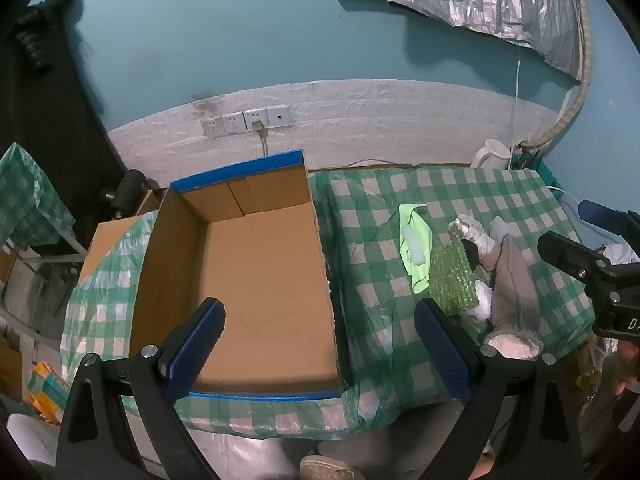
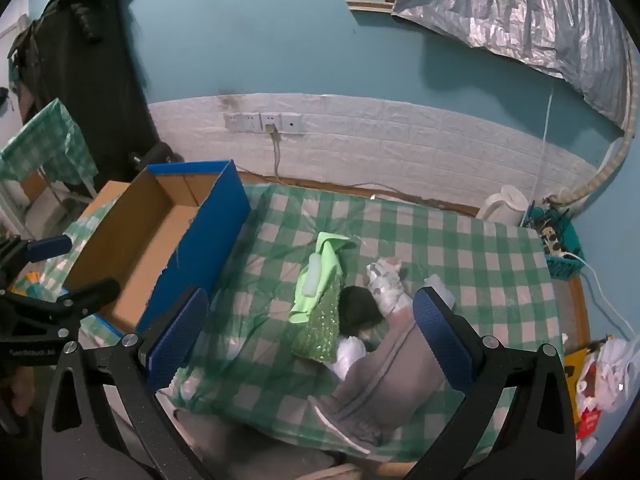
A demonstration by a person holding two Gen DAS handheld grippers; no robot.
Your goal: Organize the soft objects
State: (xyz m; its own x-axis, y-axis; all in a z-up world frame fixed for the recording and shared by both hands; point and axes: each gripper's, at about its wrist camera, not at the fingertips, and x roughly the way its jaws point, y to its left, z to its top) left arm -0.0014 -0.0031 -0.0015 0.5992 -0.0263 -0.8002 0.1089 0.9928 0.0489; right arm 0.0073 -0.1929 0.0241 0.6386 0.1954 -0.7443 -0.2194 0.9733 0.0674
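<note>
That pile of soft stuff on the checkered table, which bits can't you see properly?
- White cloth: right wrist view, mostly under the grey garment and green sequin pouch.
- Black item: both views, too dark to identify.
- Grey garment: right wrist view, partly behind the right gripper's fingers.

A loose heap of soft things lies on the checked cloth, right of centre in both views. A bright green cloth (image 2: 320,280) lies crumpled at the heap's upper left, touching a sparkly green pouch (image 2: 320,334) below it. A black item (image 2: 358,306) sits just right of the pouch, beside a pale patterned sock (image 2: 386,286). A grey garment (image 2: 394,376) sprawls toward the lower right. The cardboard box (image 1: 256,280), blue outside, stands open and empty at the left.
</note>
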